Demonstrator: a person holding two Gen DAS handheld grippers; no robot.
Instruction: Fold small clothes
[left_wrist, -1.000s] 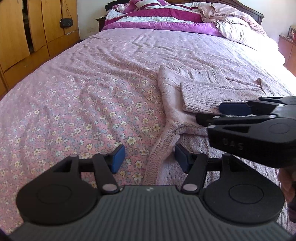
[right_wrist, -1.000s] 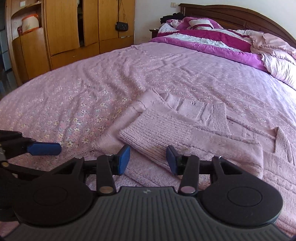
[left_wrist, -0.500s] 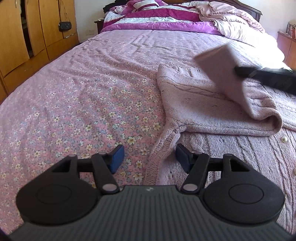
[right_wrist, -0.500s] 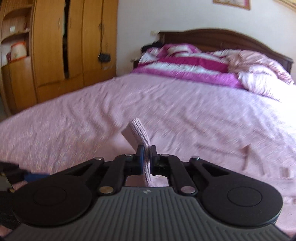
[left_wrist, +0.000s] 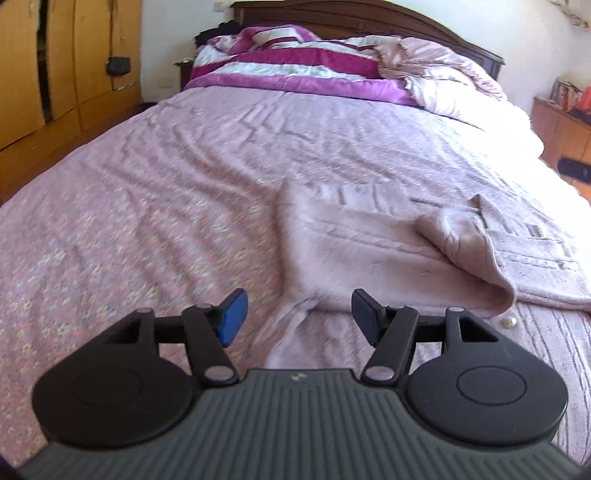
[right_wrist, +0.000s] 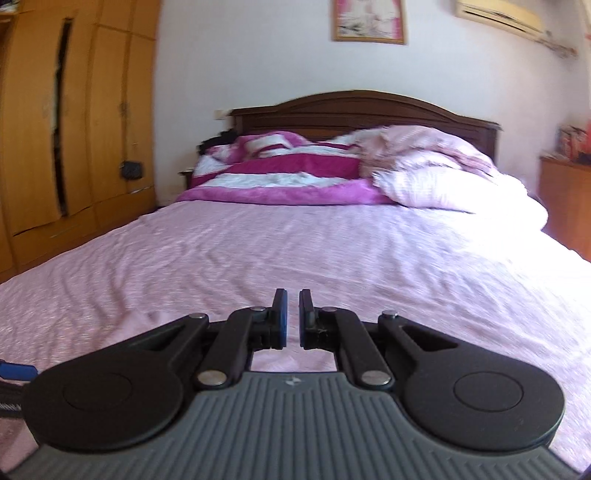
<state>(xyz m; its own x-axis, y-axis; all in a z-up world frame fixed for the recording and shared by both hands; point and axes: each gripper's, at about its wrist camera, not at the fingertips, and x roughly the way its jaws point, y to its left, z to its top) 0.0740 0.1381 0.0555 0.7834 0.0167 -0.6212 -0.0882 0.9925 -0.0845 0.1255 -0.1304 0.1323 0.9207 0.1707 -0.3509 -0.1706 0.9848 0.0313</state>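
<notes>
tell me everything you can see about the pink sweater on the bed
The sweater is a pale pink knit, soft and fuzzy, with ribbed stripes and a small pearl-like button near its edge. It lies mostly flat on the flowered bedspread, with one part flopped over in a loose, rounded fold on its right side. Neither pair of tongs touches it.

My left gripper is matt black plastic with blue rubbery pads and a ribbed grey body; my right gripper matches, its pivot pins dull metal. The pink sweater is soft, fuzzy ribbed knit. The bedspread is thin, wrinkled floral cloth. The headboard is dark polished wood, the wardrobe glossy orange-brown wood.
</notes>
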